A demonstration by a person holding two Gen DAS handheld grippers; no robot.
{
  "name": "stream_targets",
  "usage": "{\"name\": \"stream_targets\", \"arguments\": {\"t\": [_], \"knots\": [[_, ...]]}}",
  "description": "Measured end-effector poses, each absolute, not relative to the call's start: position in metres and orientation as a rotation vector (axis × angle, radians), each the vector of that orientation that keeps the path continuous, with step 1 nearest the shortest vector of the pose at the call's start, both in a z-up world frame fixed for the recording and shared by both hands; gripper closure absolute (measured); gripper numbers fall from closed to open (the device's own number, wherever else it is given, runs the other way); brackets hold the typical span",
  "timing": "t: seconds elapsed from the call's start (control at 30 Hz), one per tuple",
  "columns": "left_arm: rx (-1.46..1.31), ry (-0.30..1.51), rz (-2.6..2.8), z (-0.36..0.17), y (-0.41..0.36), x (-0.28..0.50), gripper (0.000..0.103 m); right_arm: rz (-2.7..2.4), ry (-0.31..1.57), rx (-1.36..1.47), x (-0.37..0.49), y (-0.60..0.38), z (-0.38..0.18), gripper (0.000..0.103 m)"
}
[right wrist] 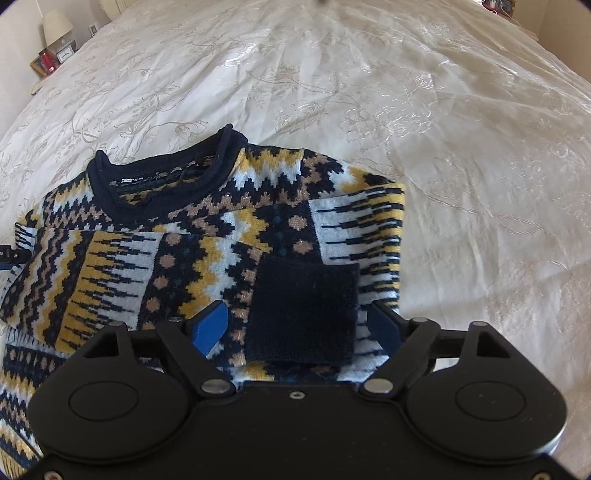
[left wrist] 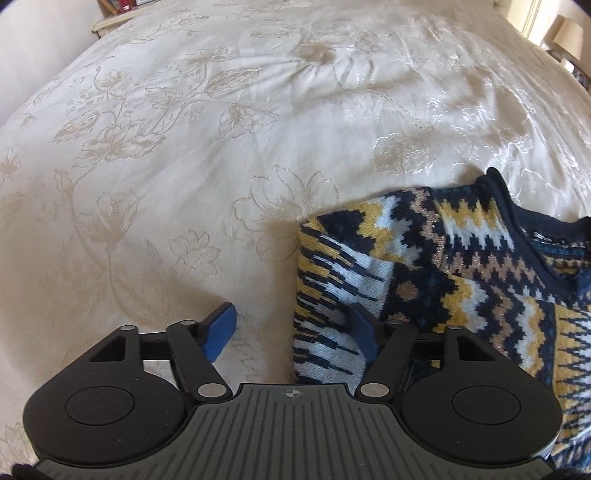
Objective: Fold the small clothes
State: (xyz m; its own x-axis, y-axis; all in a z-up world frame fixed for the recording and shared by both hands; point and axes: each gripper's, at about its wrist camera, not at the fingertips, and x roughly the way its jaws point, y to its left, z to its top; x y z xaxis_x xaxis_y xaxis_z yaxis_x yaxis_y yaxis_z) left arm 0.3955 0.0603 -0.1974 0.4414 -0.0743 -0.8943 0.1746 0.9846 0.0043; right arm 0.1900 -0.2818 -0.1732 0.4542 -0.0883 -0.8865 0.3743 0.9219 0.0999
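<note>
1. Left claw (left wrist: 291,325): it is shown spread, nothing clamped; the left pad is seen over the bedspread (left wrist: 184,147), the right pad over the sweater's folded side edge. That edge could be snagged and the fold pulled open if the claw is drawn away low.
2. Sweater (right wrist: 207,240): one patterned knit is shown lying on the bed, collar (right wrist: 166,177) away from the cameras, both sleeves folded across the body. The thick knit is judged springy, so the folds may lift again once left unheld.
3. Dark cuff (right wrist: 303,310): one is seen lying flat on the chest, between the pads below.
4. Right claw (right wrist: 299,328): it is shown released, pads either side of the cuff without pressing it. The cuff could be dragged by a careless withdrawal.
5. Count: two claws, one sweater, one lamp (right wrist: 55,26) at the far left.
</note>
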Motion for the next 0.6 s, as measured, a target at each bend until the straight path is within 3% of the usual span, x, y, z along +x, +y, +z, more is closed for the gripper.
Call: {"name": "stream_targets", "arguments": {"t": [0.17,0.27,0.4,0.53,0.6], "knots": [[0.05,1.105,-0.162,-0.203,0.068,0.401,0.013,-0.329,1.092,0.304,0.199,-0.294,-0.188,0.018],[0.052,1.101,-0.171,-0.206,0.066,0.402,0.005,-0.363,1.104,0.314,0.198,-0.305,-0.193,0.011],[0.058,1.129,-0.182,-0.203,0.065,0.405,0.007,-0.391,1.095,0.348,0.189,-0.315,-0.189,0.011],[-0.003,1.137,-0.18,-0.19,0.073,0.393,0.019,-0.375,1.069,0.349,0.175,-0.315,-0.177,0.0],[-0.008,1.112,-0.176,-0.179,0.076,0.378,0.019,-0.365,1.057,0.354,0.166,-0.313,-0.171,0.0]]}}
